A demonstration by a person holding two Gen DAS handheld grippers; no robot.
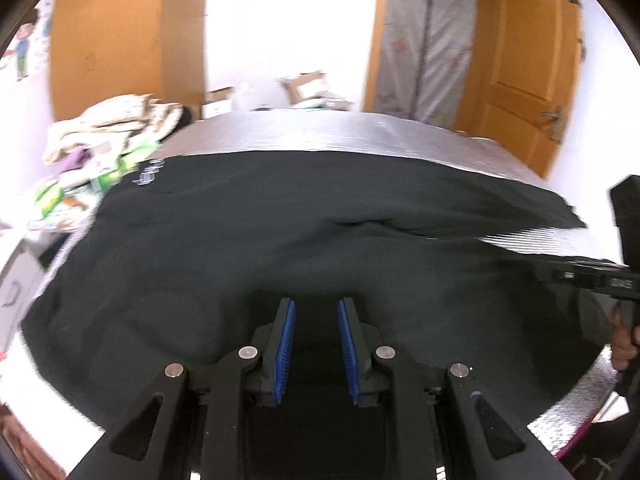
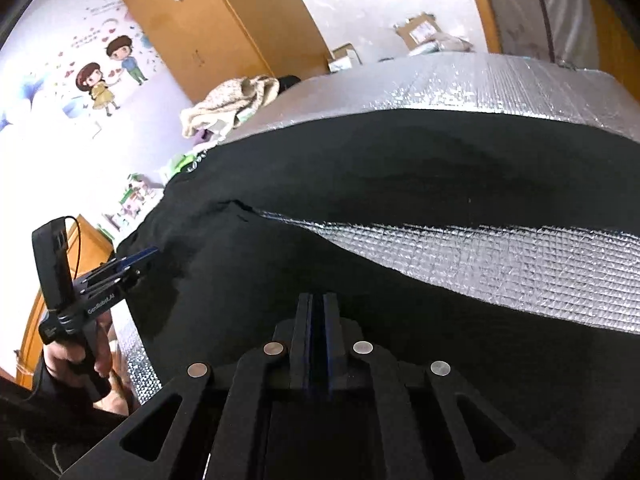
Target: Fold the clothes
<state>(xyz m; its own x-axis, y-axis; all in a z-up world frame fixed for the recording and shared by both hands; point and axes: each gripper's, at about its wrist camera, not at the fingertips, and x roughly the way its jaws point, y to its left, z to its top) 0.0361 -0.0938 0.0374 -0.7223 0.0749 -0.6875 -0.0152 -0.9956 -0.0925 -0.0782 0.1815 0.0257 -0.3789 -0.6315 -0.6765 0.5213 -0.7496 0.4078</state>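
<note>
A black garment (image 1: 280, 220) with a small white print (image 1: 148, 172) lies spread over a silver foil mat (image 1: 320, 132). In the right wrist view the garment (image 2: 400, 160) splits into two dark parts, with a wedge of mat (image 2: 480, 256) showing between them. My left gripper (image 1: 316, 308) hovers open over the near part of the cloth, with nothing between its blue pads. It also shows in the right wrist view (image 2: 150, 254), at the garment's left edge, held by a hand (image 2: 76, 360). My right gripper (image 2: 316, 300) stands over the near cloth, its pads a thin slit apart with no cloth seen between them.
A heap of light clothes (image 1: 112, 124) lies beyond the mat's far left corner. Cardboard boxes (image 1: 304, 84) stand past the far edge. An orange door (image 1: 528, 60) is at the right and an orange wardrobe (image 2: 200, 32) at the back left.
</note>
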